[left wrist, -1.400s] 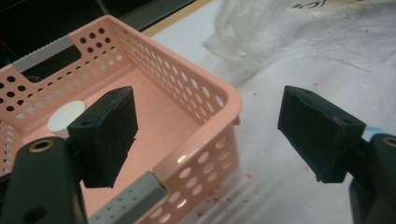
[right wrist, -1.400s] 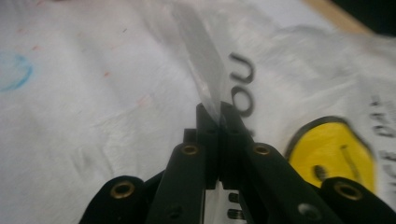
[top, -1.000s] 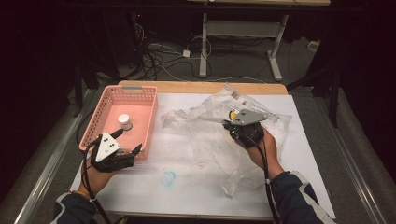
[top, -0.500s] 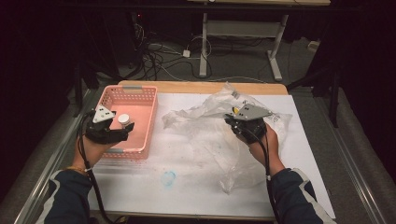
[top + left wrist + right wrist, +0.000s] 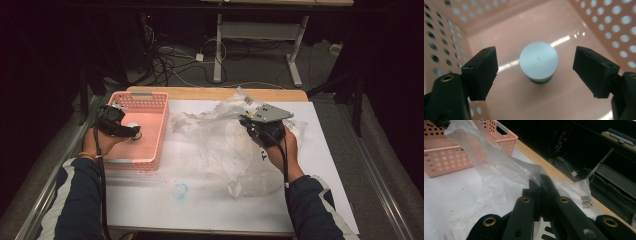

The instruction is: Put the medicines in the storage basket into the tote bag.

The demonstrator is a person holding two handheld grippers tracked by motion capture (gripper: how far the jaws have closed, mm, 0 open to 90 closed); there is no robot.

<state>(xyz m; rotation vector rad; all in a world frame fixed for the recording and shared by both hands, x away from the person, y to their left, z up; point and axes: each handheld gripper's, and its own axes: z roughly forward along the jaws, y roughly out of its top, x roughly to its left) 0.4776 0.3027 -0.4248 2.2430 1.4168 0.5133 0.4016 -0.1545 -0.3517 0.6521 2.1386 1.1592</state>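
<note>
**Left jaws wide over the little jar, right pinching the bag**

Ok so here's where I'm at. My left gripper (image 5: 131,133) is down inside the pink perforated basket (image 5: 150,97), which sits at about 10 o'clock on the white table cover (image 5: 210,200). In the left gripper view (image 5: 535,72) the jaws are spread wide, one on each side of a small white-capped jar (image 5: 538,61) with a green band just under the cap. Neither pad touches it; there's clear basket floor showing on both sides. The jar stands upright on the basket floor, roughly dead centre between the jaws. From the high view I can just make out the jar (image 5: 133,127) as a pale blob right by the gripper tip.

My right gripper (image 5: 246,121) is over at roughly 2 o'clock on the table, pointing toward 9 o'clock. In the right gripper view (image 5: 541,185) the jaws are pressed together on a fold of the clear plastic bag (image 5: 499,167), and the film rises up from the tips and drapes away toward the basket (image 5: 454,157). The rest of the bag (image 5: 220,145) is spread crumpled across the middle of the table, running down toward 5 o'clock. A barcode label (image 5: 586,202) shows on the bag out past the jaws at 3 o'clock in that view.

There's also a small bluish smudge or bit (image 5: 180,190) on the cover near 6 o'clock; can't tell what it is.
</note>
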